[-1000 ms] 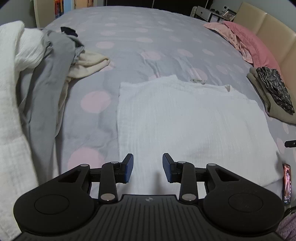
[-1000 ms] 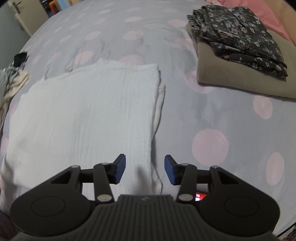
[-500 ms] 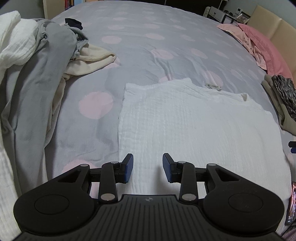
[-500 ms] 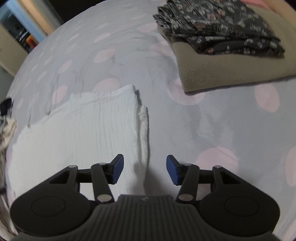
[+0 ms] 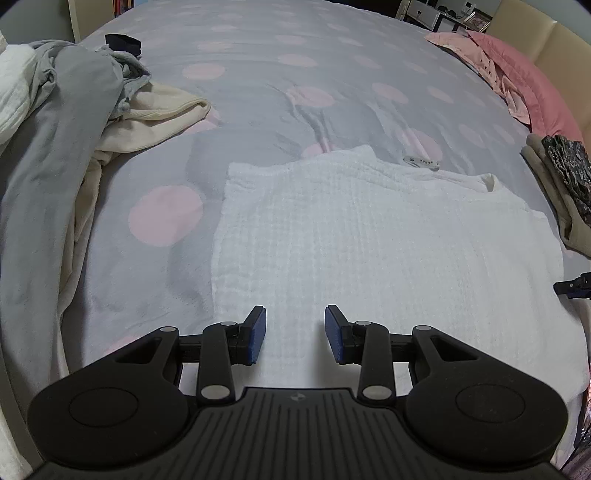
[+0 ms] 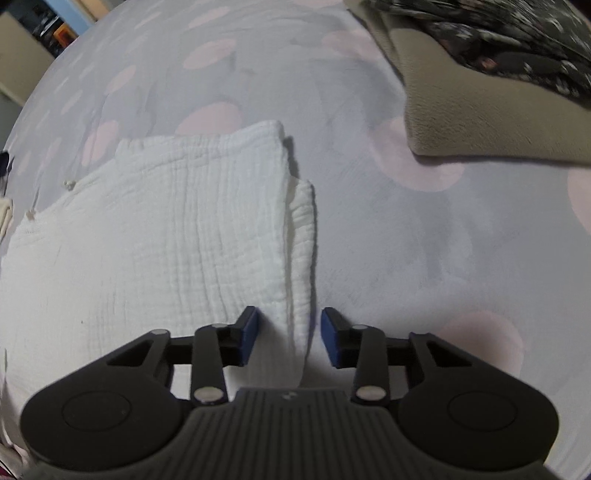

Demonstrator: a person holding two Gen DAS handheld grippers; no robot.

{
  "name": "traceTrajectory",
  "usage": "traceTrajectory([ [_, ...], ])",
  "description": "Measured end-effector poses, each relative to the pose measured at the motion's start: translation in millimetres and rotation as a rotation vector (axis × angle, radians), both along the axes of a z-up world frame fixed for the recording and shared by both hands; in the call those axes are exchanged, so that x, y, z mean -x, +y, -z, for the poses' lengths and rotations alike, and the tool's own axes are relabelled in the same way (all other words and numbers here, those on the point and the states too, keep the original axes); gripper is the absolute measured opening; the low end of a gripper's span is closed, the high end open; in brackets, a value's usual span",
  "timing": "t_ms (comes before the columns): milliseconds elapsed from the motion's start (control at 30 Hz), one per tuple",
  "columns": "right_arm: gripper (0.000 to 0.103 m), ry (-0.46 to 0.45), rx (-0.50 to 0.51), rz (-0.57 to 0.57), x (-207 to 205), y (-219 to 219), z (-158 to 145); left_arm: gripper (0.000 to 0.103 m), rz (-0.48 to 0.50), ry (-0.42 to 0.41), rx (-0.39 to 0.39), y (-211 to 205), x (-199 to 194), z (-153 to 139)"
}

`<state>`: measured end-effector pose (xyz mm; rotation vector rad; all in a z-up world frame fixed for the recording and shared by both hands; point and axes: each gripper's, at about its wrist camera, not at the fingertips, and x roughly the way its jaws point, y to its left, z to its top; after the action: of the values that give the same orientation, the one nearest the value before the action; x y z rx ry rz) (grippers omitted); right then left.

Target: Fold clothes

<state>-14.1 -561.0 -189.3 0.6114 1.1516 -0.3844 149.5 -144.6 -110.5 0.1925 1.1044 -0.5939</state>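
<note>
While gaping, right gripper (image 6: 288,338) straddles garment (image 6: 166,229) edge.

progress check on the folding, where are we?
Done: a floral piece on a tan one, folded and stacked. In hand: the white garment, partly folded flat; both hand-held grippers, left and right, are open at its near edge. Left: the grey and cream clothes, heaped unfolded.

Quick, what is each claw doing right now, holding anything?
Left gripper: open, empty, over the white cloth.
Right gripper: open, fingers straddling the cloth's edge.
</note>
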Motion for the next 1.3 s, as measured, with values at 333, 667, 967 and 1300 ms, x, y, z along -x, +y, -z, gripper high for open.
traceTrajectory([
  [333, 0.008, -0.025, 0.040, -0.029, -6.4, 17.6, -24.3, 0.033, -0.021, -0.013, 0.026, 2.0, 1.6, -8.3],
  [667, 0.008, -0.111, -0.012, -0.070, -13.9, 53.4, -79.7, 0.033, 0.027, -0.039, 0.019, 2.2, 11.5, -17.3],
  [967, 0.007, -0.215, -0.092, -0.149, -35.0, 107.7, -124.9, 0.022, 0.050, -0.044, 0.078, 11.6, 15.4, -27.9],
  [1300, 0.007, -0.303, -0.229, -0.216, -85.0, 175.9, -145.9, 0.012, 0.080, -0.071, 0.152, 28.9, 16.4, -36.6],
])
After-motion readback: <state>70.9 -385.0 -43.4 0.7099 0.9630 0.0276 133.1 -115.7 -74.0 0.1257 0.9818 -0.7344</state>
